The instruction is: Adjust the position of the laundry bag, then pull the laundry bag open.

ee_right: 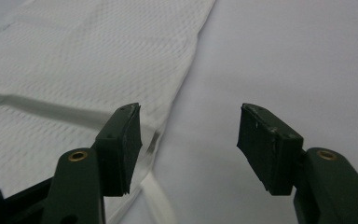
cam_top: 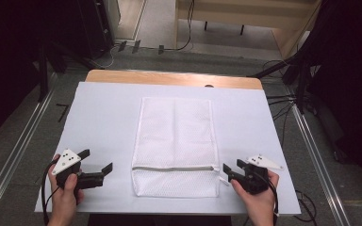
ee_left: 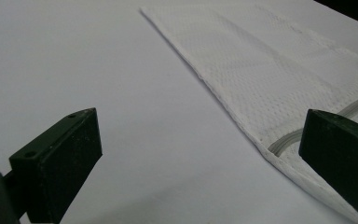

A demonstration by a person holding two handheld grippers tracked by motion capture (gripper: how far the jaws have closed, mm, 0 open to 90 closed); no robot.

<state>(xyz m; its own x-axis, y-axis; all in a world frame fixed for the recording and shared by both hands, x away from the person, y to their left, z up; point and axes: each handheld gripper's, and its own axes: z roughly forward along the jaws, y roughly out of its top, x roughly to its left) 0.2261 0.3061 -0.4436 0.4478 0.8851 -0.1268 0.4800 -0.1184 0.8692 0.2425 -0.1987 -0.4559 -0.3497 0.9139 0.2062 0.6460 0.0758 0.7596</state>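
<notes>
A white mesh laundry bag (cam_top: 176, 146) lies flat in the middle of the counter (cam_top: 103, 113), its zipper (cam_top: 172, 168) running across near the edge closest to the person. The zipper looks closed along its whole length, though the mesh is too pale to be certain. The left claw (cam_top: 95, 165) rests near the front left corner of the counter, jaws spread wide and grasping nothing, well apart from the bag. The right claw (cam_top: 226, 173) sits just beside the bag's front right corner, where the zipper ends, jaws released with nothing between them. Judging by this, the zipping seems finished, and little remains beyond drawing both hands away.
</notes>
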